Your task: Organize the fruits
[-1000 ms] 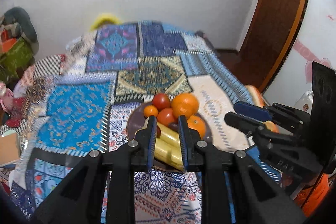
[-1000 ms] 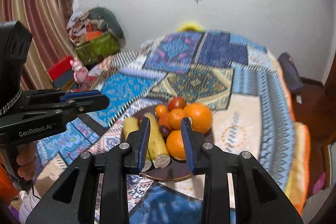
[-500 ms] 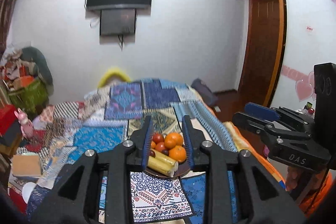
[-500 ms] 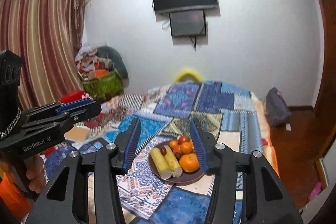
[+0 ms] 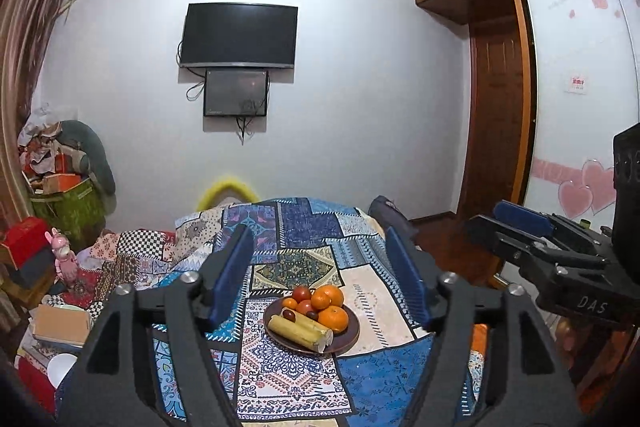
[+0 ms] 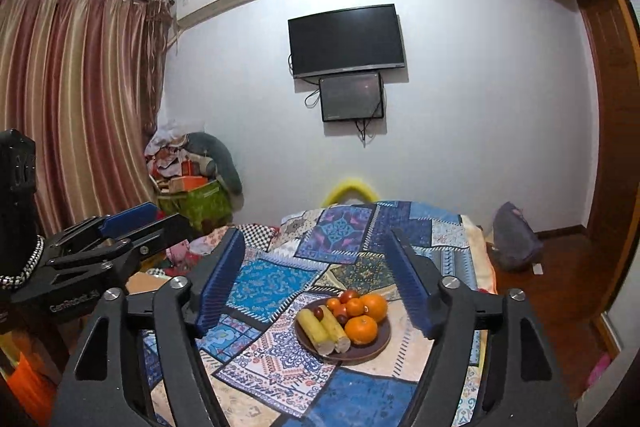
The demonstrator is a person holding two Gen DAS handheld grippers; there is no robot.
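Observation:
A brown plate (image 5: 348, 341) rests on the patchwork bedspread (image 5: 304, 227). It holds two yellow corn cobs (image 5: 300, 329), oranges (image 5: 334, 319), small tangerines, red tomatoes (image 5: 301, 293) and a dark plum. The plate (image 6: 376, 349) shows in the right wrist view too, with corn (image 6: 320, 327) and oranges (image 6: 361, 329). My left gripper (image 5: 320, 279) is open and empty, held well back and above the plate. My right gripper (image 6: 316, 279) is open and empty, also well back. Each gripper shows at the side of the other's view.
A TV (image 5: 239, 35) hangs on the far wall. Boxes and bags (image 5: 60, 195) pile up left of the bed, with curtains (image 6: 72, 107) behind. A wooden wardrobe (image 5: 496, 147) and a grey bag (image 6: 516, 235) stand on the right.
Both grippers have pulled far back and up from the plate, and both have opened wide. The fruit on the plate has not moved.

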